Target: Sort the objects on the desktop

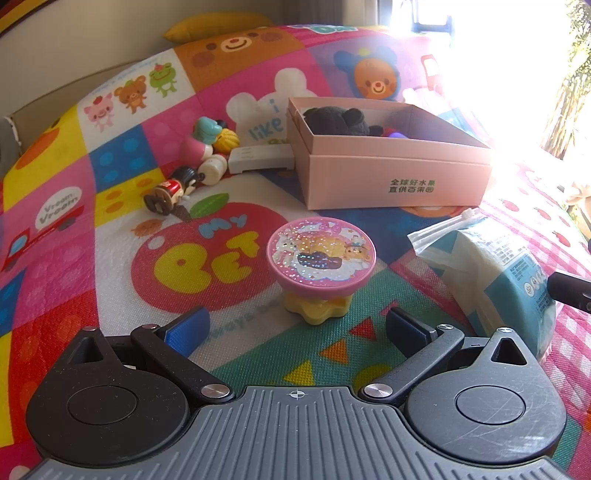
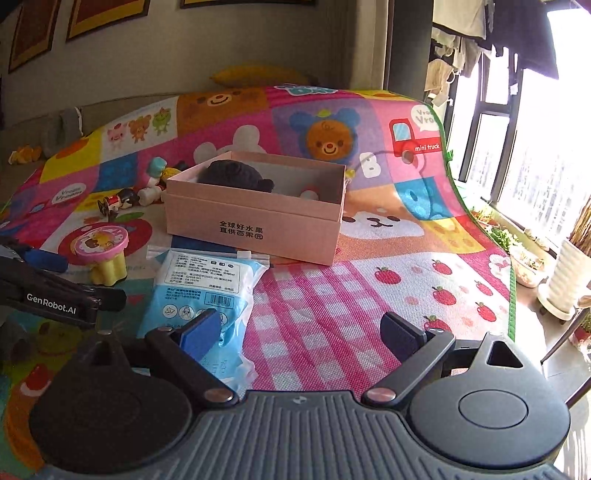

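Observation:
A pink glitter-topped toy on a yellow base [image 1: 320, 264] stands on the play mat just ahead of my open, empty left gripper [image 1: 295, 326]; it also shows in the right wrist view [image 2: 103, 251]. A pink cardboard box [image 1: 391, 173] holds a black plush [image 1: 338, 120] and small toys; the box also shows in the right wrist view [image 2: 255, 218]. A blue-white plastic packet [image 2: 207, 291] lies in front of the box, by my right gripper [image 2: 301, 332], which is open and empty. The packet is at the right in the left wrist view [image 1: 491, 273].
Small figurines [image 1: 184, 181] and a white flat item [image 1: 258, 157] lie left of the box. The colourful play mat [image 2: 369, 295] covers the surface and curls up at the far right. A window and potted plants [image 2: 535, 254] are at the right. A yellow cushion [image 1: 218, 24] lies at the back.

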`<state>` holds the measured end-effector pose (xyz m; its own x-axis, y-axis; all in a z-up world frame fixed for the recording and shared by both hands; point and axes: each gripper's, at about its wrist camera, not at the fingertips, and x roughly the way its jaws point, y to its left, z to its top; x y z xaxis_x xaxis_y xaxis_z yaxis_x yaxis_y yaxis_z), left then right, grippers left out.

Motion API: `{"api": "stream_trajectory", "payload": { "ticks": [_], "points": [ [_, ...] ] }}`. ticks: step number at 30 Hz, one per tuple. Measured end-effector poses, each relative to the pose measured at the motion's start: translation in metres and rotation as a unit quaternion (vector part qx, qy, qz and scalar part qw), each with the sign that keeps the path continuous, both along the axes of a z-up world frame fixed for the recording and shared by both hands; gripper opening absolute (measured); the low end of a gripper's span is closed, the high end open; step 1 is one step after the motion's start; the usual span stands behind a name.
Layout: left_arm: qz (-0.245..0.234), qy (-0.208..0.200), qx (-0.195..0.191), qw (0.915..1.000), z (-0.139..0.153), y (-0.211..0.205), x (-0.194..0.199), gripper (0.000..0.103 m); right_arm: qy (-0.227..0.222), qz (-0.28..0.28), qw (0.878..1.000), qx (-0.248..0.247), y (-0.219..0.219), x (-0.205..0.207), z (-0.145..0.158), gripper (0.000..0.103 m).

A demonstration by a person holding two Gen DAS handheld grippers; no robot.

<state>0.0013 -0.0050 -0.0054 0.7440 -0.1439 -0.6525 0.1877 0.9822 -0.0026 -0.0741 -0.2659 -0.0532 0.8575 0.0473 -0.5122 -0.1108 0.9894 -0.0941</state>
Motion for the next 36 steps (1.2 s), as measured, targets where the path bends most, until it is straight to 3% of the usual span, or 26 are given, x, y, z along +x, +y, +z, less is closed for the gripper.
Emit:
{"api": "stream_trajectory", "payload": {
  "ticks": [12, 16, 19, 22, 25, 28, 33, 36],
  "points": [
    [0.000, 0.000, 0.000, 1.0000, 0.000, 0.000, 0.000, 0.103, -0.024, -0.022, 0.999, 0.037, -0.014, 0.001, 0.009, 0.094],
    [0.000, 0.000, 0.001, 1.0000, 0.000, 0.000, 0.000, 0.103, -0.020, 0.057, 0.994, 0.087, -0.010, 0.003, 0.019, 0.096],
    [0.000, 0.000, 0.000, 1.0000, 0.000, 0.000, 0.000, 0.103, -0.015, 0.102, 0.991, 0.081, 0.008, 0.010, 0.019, 0.096],
    [0.000, 0.000, 0.000, 1.0000, 0.000, 0.000, 0.000, 0.103, 0.012, 0.116, 0.990, 0.085, 0.020, 0.029, 0.014, 0.081],
    [0.001, 0.000, 0.000, 1.0000, 0.000, 0.000, 0.000, 0.103, 0.080, 0.143, 0.979, 0.118, 0.025, 0.051, 0.004, 0.081],
    [0.001, 0.000, 0.001, 1.0000, 0.000, 0.000, 0.000, 0.103, 0.100, 0.134, 0.980, 0.107, 0.027, 0.053, -0.007, 0.056],
    [0.006, -0.004, 0.002, 1.0000, 0.001, 0.000, -0.001, 0.103, 0.093, 0.088, 0.984, 0.125, 0.002, 0.040, -0.006, 0.055],
    [0.022, -0.031, -0.015, 0.9991, 0.008, 0.004, -0.004, 0.103, 0.082, 0.058, 0.989, 0.110, -0.011, 0.029, -0.008, 0.055]
  ]
}}
